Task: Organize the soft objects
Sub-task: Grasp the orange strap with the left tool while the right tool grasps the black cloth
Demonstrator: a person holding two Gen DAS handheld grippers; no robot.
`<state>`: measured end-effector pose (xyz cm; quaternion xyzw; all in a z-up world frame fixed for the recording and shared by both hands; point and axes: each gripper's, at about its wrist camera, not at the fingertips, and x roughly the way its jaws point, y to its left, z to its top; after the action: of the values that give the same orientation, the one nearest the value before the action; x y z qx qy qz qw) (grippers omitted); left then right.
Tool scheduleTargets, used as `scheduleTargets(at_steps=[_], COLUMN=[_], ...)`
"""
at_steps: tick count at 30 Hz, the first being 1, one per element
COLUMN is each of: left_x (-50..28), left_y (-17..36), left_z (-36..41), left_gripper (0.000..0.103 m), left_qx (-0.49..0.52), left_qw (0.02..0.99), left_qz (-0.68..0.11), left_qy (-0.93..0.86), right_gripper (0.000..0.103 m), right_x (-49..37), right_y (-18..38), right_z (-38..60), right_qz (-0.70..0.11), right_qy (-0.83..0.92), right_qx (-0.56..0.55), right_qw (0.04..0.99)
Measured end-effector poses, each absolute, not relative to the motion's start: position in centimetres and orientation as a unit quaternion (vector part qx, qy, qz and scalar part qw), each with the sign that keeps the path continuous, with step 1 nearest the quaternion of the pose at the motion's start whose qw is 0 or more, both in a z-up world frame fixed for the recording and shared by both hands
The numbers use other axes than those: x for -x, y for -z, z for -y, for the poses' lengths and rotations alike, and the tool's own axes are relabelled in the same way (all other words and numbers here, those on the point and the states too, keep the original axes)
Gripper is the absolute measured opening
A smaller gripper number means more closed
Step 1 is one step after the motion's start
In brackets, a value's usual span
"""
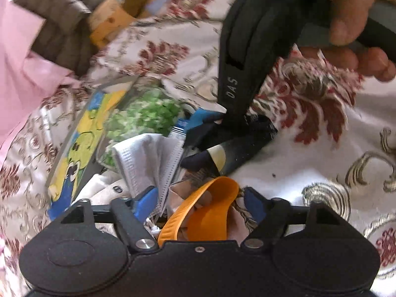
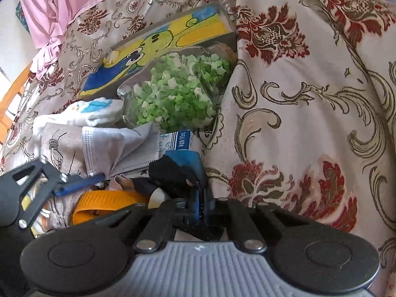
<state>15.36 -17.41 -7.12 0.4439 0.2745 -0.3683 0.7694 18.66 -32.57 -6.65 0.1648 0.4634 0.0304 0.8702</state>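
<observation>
Sock: a black fabric sock with a cream band (image 1: pixel 220 157), crumpled on the floral red-and-cream bedspread (image 1: pixel 321 148), at the pile's right edge.
Right tongs (image 2: pixel 201 193): closed tight, pinching the sock's dark cloth.
Left tongs (image 1: pixel 200 198): partly open, holding nothing, an orange rubber strap (image 1: pixel 205 212) lying between the blue fingers (image 1: pixel 146 201).
Around: a grey pleated face mask (image 1: pixel 148 158), a clear jar of green paper stars (image 2: pixel 178 94), a yellow-and-blue cartoon box (image 2: pixel 158 47), crowded just beside the sock.

Two close, downward wrist views, shared clutter (image 1: pixel 148 148).
</observation>
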Motion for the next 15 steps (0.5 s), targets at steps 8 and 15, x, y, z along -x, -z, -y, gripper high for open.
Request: scheduleTargets(at_steps=[8,15], left_x=[-15.3,-17.5], left_y=[8.6,8.1], left_z=[19.0,20.3], left_gripper=[0.041,0.025], left_qx=[-0.535,-0.474], left_qw=[0.708,0.743], left_qz=[-0.288,-0.345], left_qy=[0.359,0.324], right_gripper=[0.005,0.017], right_x=[-19.0,-19.1], right_y=[6.9,7.3], right_z=[33.7,34.4], right_qz=[-0.461,-0.471], right_qy=[-0.033,-0.042], right_qx=[-0.193,-0.213], right_qw=[0.866,0.855])
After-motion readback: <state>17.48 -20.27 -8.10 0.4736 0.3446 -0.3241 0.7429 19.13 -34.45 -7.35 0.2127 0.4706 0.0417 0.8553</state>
